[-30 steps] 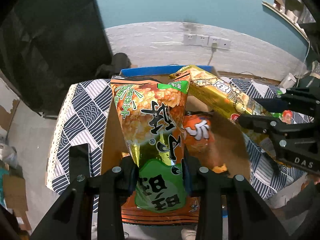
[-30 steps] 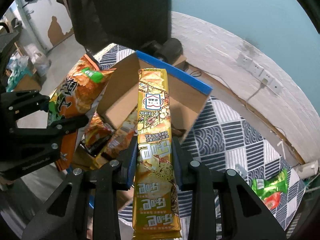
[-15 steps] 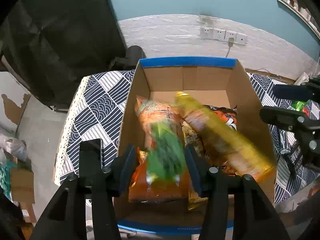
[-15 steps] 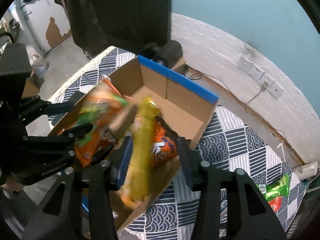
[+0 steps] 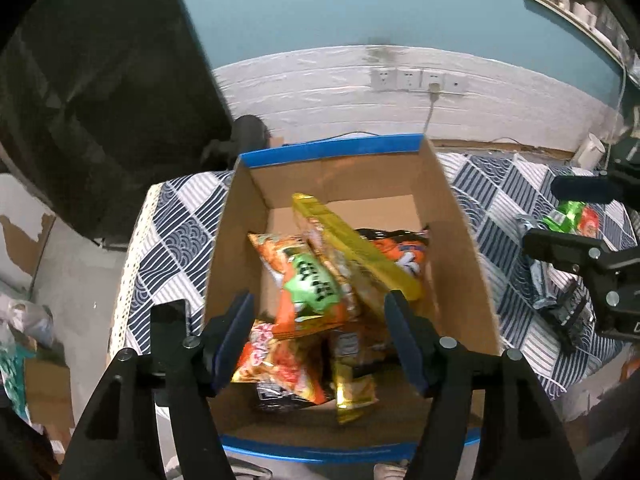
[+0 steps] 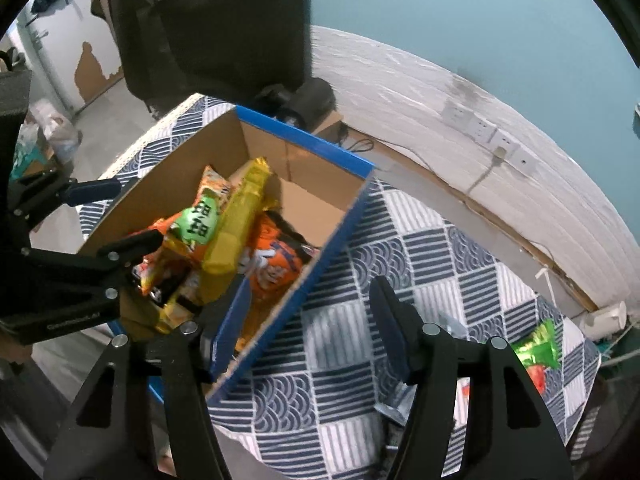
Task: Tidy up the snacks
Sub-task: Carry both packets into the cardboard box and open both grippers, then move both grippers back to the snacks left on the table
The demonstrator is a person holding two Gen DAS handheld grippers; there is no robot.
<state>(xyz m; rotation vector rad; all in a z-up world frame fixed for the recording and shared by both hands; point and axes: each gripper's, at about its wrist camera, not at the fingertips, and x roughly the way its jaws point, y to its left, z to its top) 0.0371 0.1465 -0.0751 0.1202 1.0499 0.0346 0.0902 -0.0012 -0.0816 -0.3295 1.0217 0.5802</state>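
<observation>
Over the box (image 5: pixel 352 176), from the left wrist, the left gripper (image 5: pixel 320 332) is seen open and empty above piled snacks (image 5: pixel 316 280), while from the right wrist the right gripper (image 6: pixel 308 320), likewise open, is seen beside the rim, where a green pack (image 6: pixel 536 344) left on the cloth (image 6: pixel 400 264) could be missed.

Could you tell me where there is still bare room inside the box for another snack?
Bare floor shows at the box's far end, between the back wall and the yellow pack's tip. The near half is crowded: orange bags piled under it.
</observation>
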